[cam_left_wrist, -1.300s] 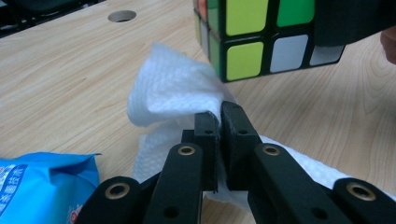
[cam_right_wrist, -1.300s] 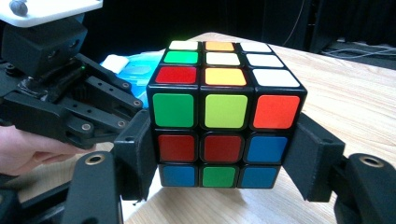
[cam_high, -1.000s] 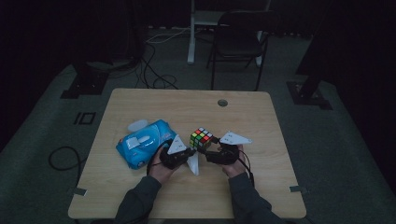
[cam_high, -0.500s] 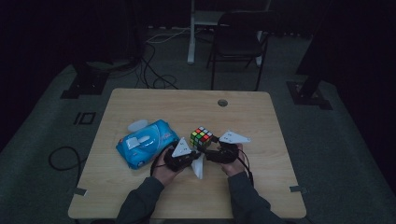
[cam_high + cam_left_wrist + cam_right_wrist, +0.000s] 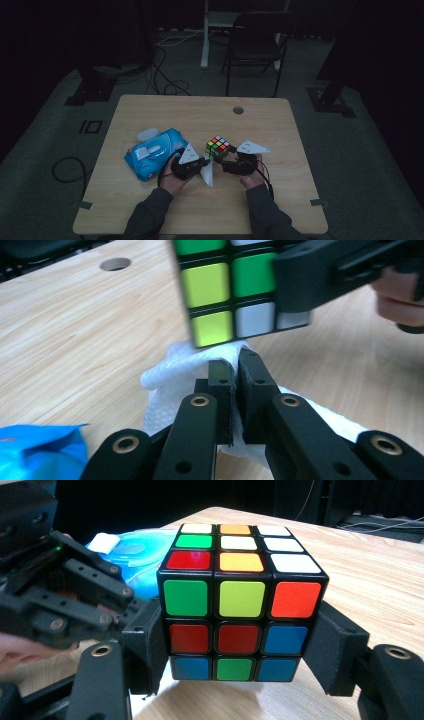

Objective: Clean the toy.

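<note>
1. While the puzzle cube point(image 5: 242, 605) is clamped between the jaws of the right hand-held gripper point(image 5: 240, 660), it is held just above the bench point(image 5: 200, 115), near the middle of the front half; in the high view the cube point(image 5: 218, 147) is seen between the two hands.
2. The right jaws are spread to the cube's width and pressed against its lower two layers, so the top layer stands free.
3. The left hand-held gripper point(image 5: 235, 377) is closed all but fully — a folded white wipe point(image 5: 172, 380) is pinched between its jaws, directly below the cube's lower edge point(image 5: 227, 295).
4. A wiping of the cube is judged to be the work in hand, with the wipe about to be brought against a face.
5. Risk one: the cube is gripped on smooth plastic faces only, so a firm push from the wipe could twist it in the jaws or knock it out onto the bench.
6. Risk two: because the layers turn, sideways rubbing on the free top layer could rotate it rather than clean it.
7. Risk three: the wipe is held by a thin fold — drag against the cube's edges could pull it loose.
8. Risk four: the blue wipes pack point(image 5: 152, 152) lies just beside the left hand point(image 5: 172, 180) and could be nudged by a wide stroke.
</note>
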`<state>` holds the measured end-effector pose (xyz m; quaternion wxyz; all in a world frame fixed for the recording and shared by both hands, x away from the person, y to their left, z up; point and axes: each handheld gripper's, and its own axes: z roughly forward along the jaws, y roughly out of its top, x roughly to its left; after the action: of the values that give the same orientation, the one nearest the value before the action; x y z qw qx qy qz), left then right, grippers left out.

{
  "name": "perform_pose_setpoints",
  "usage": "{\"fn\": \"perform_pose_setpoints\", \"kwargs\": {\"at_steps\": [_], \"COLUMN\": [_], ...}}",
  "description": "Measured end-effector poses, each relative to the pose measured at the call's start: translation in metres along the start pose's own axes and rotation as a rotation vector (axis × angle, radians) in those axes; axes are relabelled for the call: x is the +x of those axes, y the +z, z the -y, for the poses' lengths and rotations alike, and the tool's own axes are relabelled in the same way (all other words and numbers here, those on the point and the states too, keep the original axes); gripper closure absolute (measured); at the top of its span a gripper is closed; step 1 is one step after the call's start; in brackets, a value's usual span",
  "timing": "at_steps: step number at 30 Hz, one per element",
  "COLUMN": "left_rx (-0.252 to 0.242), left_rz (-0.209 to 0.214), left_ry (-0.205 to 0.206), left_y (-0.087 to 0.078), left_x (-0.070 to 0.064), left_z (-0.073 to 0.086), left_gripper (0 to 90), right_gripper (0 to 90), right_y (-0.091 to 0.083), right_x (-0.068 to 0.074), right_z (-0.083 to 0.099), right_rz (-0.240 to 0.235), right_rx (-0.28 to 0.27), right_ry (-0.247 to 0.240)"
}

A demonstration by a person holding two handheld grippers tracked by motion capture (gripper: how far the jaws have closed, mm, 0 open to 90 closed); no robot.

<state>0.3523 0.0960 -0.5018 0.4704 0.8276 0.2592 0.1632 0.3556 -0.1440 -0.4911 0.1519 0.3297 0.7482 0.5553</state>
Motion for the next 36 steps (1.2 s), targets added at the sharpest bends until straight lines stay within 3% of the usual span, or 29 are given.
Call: {"fn": "perform_pose_setpoints", "kwargs": {"at_steps": [6, 21, 36], "left_rx": [-0.001, -0.008, -0.017], "left_rz": [-0.022, -0.012, 0.045], "left_ry": [-0.03, -0.034, 0.004], "left_y": [-0.001, 0.002, 0.013], "left_x": [0.01, 0.01, -0.005], "left_z": [0.004, 0.004, 0.0], "left_gripper": [86.8, 86.8, 86.7], "right_gripper": [34.4, 34.4, 34.4], "right_y": [-0.001, 0.006, 0.015], "right_x": [0.0, 0.004, 0.01], "right_z": [0.001, 0.0, -0.007], "right_rz": [0.004, -0.01, -0.031], "right_rx": [0.007, -0.001, -0.009], "right_ry": [-0.012, -0.002, 0.0]}}
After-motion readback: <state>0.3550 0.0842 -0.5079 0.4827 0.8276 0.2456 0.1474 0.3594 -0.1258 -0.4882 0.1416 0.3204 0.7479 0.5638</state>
